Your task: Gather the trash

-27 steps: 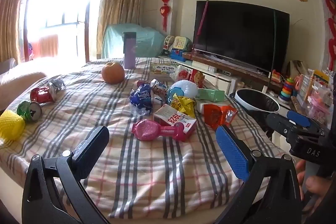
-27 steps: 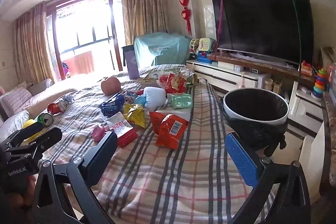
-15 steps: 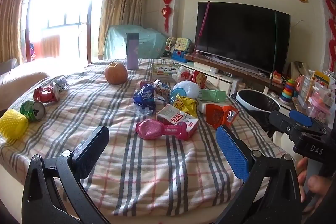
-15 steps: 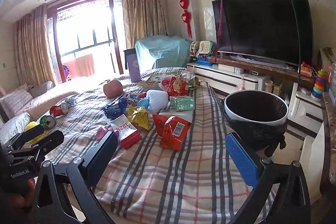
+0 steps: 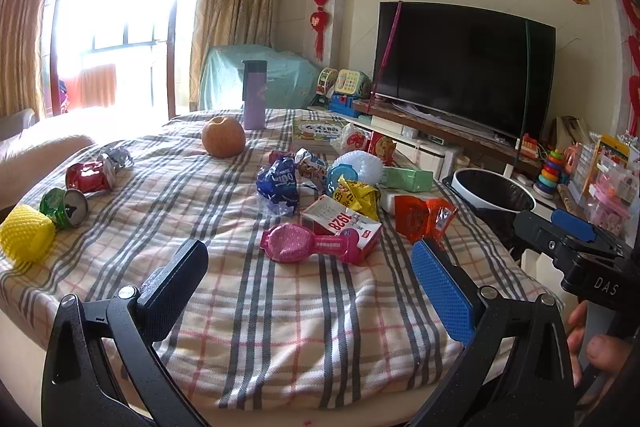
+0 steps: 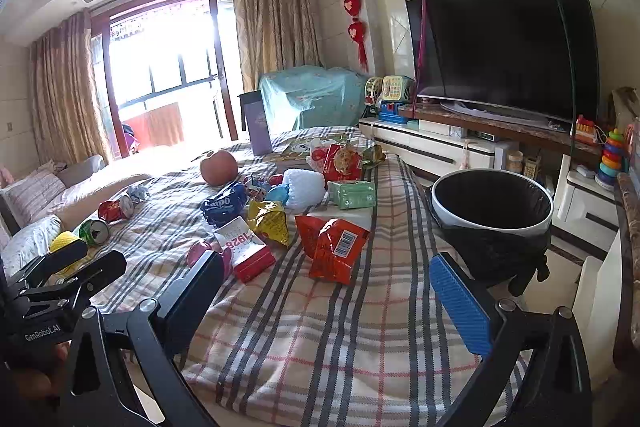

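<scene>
Trash lies on a plaid-covered table point(image 5: 280, 327): a pink wrapper point(image 5: 308, 247), a red-and-white 1928 carton point(image 5: 340, 223) point(image 6: 244, 247), an orange-red snack bag point(image 5: 424, 219) point(image 6: 336, 247), a yellow bag point(image 6: 268, 223), a blue bag point(image 5: 278, 183), and crushed red point(image 5: 86, 177) and green point(image 5: 66, 205) cans. A white bin with a black liner point(image 6: 492, 203) point(image 5: 492, 191) stands at the table's right edge. My left gripper point(image 5: 308, 287) is open and empty above the near cloth. My right gripper point(image 6: 332, 299) is open and empty near the orange-red bag.
An apple point(image 5: 223, 137), a purple tumbler point(image 5: 253, 95), a yellow foam net point(image 5: 24, 233) and a green tissue pack point(image 6: 352, 193) also sit on the table. A TV point(image 6: 504, 51) on a low cabinet with toys lines the right wall. A sofa point(image 6: 36, 195) is at left.
Both grippers have drawn back slightly and tilted; the table items sit a little farther off. Both stay open and empty.
</scene>
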Available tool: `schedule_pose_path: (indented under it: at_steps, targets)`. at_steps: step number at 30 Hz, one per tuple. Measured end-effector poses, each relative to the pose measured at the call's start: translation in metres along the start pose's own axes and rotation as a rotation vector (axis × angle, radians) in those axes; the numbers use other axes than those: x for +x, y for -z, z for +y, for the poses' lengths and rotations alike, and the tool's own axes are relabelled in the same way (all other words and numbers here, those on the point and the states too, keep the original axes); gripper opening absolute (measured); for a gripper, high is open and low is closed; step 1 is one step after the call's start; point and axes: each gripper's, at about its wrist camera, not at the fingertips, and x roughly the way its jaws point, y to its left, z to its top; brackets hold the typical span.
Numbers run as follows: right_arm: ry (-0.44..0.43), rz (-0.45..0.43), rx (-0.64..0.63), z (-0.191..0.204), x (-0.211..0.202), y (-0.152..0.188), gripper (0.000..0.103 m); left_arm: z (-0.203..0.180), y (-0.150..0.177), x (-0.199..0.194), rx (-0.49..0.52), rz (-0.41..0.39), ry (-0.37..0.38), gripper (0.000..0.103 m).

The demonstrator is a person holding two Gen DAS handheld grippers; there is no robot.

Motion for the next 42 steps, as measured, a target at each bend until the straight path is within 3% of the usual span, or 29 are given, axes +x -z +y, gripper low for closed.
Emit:
schedule_pose_path:
  at_steps: [42]
  targets:
    - [-0.017, 0.006, 0.011, 0.0017, 0.0006, 0.0007, 0.103, -0.0010, 0.0029, 0.0038, -0.005, 0.015, 0.002, 0.103]
